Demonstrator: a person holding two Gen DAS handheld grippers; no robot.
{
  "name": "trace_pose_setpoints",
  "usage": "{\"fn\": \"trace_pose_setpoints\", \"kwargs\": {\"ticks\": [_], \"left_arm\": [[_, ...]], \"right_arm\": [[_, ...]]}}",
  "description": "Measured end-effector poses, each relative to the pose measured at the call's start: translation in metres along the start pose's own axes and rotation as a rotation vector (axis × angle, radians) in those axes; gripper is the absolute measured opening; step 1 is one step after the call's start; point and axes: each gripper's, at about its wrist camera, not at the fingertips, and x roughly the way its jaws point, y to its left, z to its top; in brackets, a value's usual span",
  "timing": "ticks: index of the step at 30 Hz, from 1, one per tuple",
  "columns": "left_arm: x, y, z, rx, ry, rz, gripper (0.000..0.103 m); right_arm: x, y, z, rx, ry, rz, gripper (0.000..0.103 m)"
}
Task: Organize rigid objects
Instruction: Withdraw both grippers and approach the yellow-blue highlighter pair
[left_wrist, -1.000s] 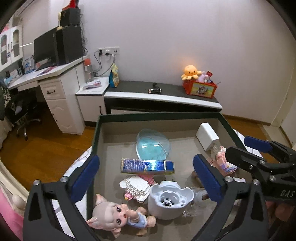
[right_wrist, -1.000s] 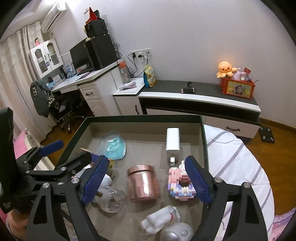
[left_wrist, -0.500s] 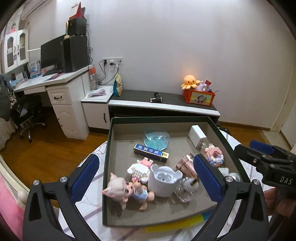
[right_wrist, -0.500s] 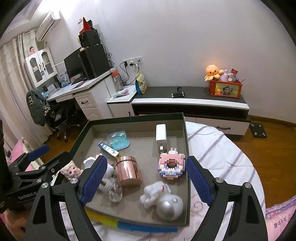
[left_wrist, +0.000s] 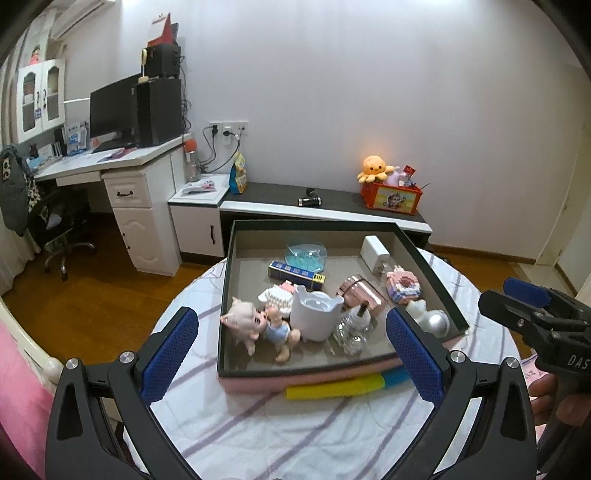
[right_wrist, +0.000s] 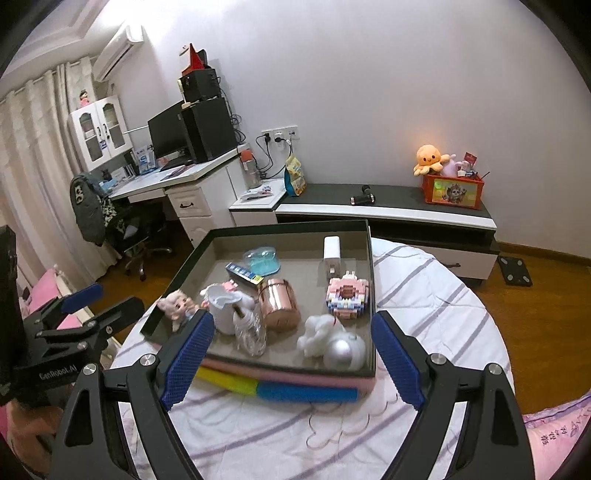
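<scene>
Jaws of both your left gripper (left_wrist: 291, 349) and right gripper (right_wrist: 291, 354) gape wide, empty. Rigid toys crowd the dark shallow cardboard tray (left_wrist: 226, 295) at twelve o'clock; descend squarely over one.

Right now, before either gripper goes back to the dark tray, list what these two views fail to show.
- Print on the long blue box: too small in both views.
- Small clear glass bottle, right wrist view: its contents can't be read through glare.
- Big-headed doll, right wrist view: its lower body is hidden behind the right gripper finger.
- Pink, yellow and blue foam pads under the tray: only their front edges show.
</scene>
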Motion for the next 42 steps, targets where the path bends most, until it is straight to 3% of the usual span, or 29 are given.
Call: {"fn": "trace_pose_setpoints", "kwargs": {"ticks": [7,13,21,30,38,42], "left_arm": [[-0.024,0.000,-0.019,-0.019,-0.003,-0.002,0.103],[-0.032,-0.003,-0.047,-0.027,0.028,-0.001,0.103],[-0.014,-0.001,-0.081,-0.050,0.135,-0.002,0.103],[0.014,-0.006,-0.089,-0.038,0.193,0.012,0.103],[0.043,-0.005,-0.095,-0.037,0.250,0.015,0.103],[0.053,-0.005,-0.096,-0.036,0.268,0.014,0.103]], "right_arm": [[-0.027,0.005,-0.024,-0.011,-0.008,-0.014,0.088],[-0.032,0.005,-0.056,-0.019,0.045,-0.018,0.088],[0.009,-0.023,-0.079,0.016,0.168,-0.003,0.088],[0.066,-0.046,-0.082,0.033,0.254,0.010,0.088],[0.076,-0.041,-0.081,-0.009,0.262,0.086,0.088],[0.076,-0.032,-0.084,-0.051,0.271,0.170,0.088]]}}
